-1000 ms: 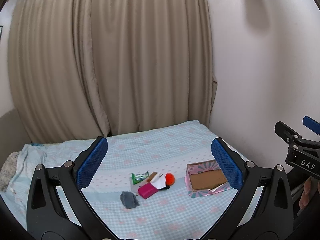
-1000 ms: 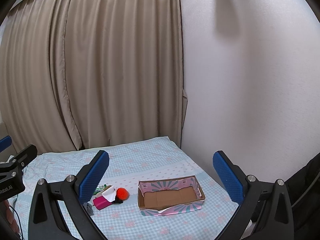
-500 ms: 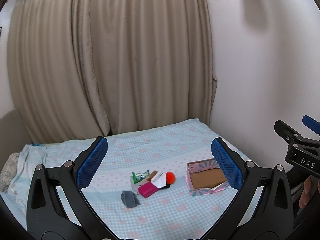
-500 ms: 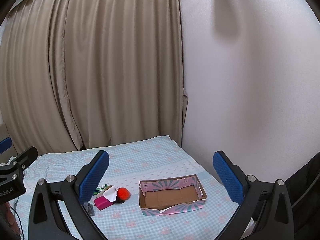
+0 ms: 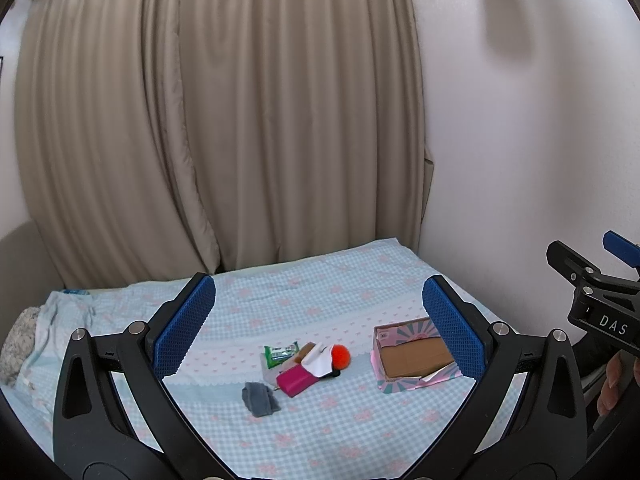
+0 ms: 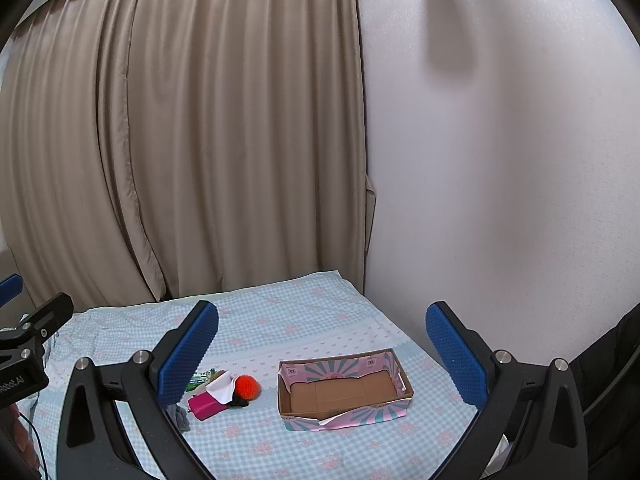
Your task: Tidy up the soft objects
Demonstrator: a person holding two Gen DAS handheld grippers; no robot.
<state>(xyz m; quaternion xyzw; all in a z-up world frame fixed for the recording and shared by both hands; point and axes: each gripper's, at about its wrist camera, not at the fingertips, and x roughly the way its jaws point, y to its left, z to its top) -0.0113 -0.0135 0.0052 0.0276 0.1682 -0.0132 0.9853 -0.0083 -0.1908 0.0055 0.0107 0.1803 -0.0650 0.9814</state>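
Left gripper (image 5: 318, 330) jaws apart, empty | right gripper (image 6: 322, 354) likewise | I'd approach orange pompom (image 5: 341, 356) squarely, pinch gently, target box (image 6: 404, 378).

The right gripper (image 6: 322, 344) frames the lower picture, its blue pads wide apart. Between them, on the checked bedsheet (image 6: 280, 320), the open cardboard box (image 6: 344, 394) sits lower centre; an orange pompom (image 6: 247, 386) and magenta pouch (image 6: 205, 405) lie lower left.
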